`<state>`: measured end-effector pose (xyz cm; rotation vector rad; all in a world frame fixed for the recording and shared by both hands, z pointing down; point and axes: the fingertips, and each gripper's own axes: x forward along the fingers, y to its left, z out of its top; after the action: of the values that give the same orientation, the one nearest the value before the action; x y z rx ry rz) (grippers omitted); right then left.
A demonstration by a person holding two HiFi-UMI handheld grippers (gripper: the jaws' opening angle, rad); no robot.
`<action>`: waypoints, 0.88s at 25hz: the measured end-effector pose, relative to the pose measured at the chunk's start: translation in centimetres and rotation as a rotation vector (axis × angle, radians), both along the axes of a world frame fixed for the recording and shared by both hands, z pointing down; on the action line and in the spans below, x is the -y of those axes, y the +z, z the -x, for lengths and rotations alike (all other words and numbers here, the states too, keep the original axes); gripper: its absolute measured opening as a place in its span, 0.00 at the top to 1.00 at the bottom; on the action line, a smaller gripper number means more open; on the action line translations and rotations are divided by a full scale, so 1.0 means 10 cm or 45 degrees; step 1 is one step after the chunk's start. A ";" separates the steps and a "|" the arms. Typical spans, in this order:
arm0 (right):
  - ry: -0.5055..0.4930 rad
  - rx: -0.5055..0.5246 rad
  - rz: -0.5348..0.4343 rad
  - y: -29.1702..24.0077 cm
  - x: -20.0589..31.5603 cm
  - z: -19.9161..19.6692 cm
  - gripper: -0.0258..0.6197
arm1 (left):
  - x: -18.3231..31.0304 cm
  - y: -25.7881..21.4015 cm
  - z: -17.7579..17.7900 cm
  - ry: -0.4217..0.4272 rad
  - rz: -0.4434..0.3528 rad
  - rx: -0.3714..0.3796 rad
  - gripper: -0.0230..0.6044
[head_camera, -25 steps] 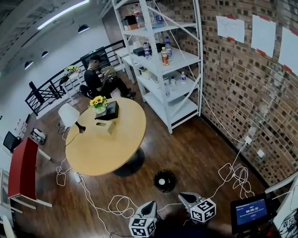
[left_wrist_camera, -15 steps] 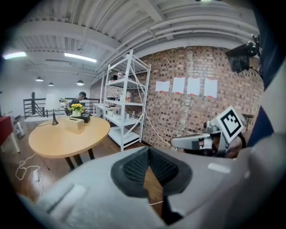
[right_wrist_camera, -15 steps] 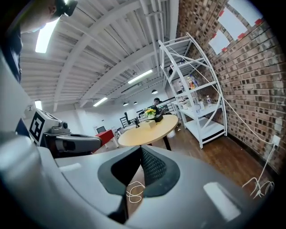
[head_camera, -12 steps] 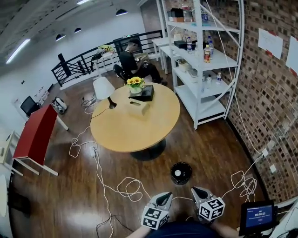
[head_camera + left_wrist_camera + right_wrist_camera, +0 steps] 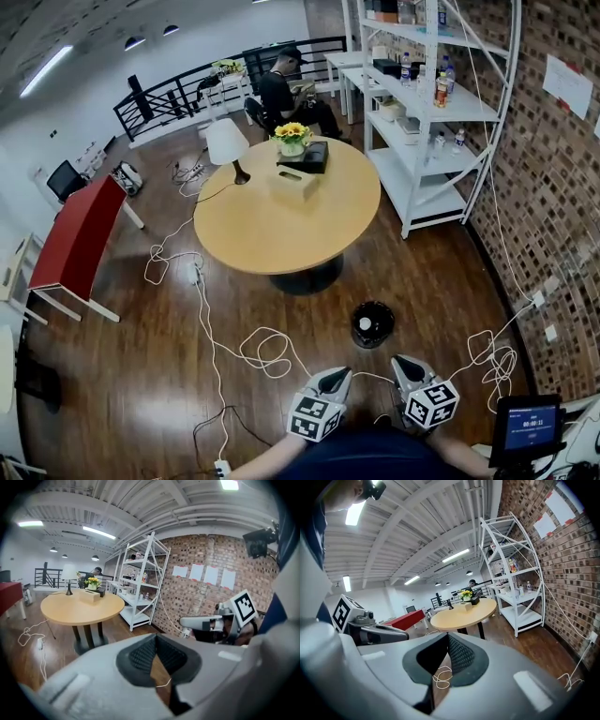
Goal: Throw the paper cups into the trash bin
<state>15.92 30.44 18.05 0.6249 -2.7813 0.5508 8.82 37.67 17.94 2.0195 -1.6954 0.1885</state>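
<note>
Though just ahead of both claws, touched by neither: black round trash bin, open-topped, on the dark wooden floor. Small pale spot inside, too small to call a paper cup. Stands on the far side of the two tips and between them, a little nearer the right one.

Left gripper: jaws pressed together, nothing between the pads, only floor and a strand of white cable showing past them. Right gripper: likewise closed tight and empty, just right of the left. Both aimed toward the bin, marker cubes at their near ends.

Left of the bin, loops of white cable. Farther off, round wooden table with tissue box, potted sunflowers, black box and table lamp. Far right, white shelf unit against the brick wall. Far end, a seated person. Left, a red table. Near right, a small screen.
</note>
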 end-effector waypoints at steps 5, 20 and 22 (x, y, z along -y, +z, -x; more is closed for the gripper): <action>0.017 -0.003 -0.009 -0.06 -0.08 -0.12 0.95 | -0.05 -0.07 -0.08 0.007 0.006 0.001 0.96; 0.030 -0.010 -0.003 -0.05 -0.11 -0.26 0.95 | -0.08 -0.04 -0.19 0.011 0.025 -0.006 0.96; 0.029 -0.011 -0.001 -0.05 -0.12 -0.27 0.95 | -0.10 -0.03 -0.20 0.007 0.029 -0.005 0.96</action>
<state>18.58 31.66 17.59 0.6581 -2.7699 0.5506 10.77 38.63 17.66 2.0070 -1.6779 0.2051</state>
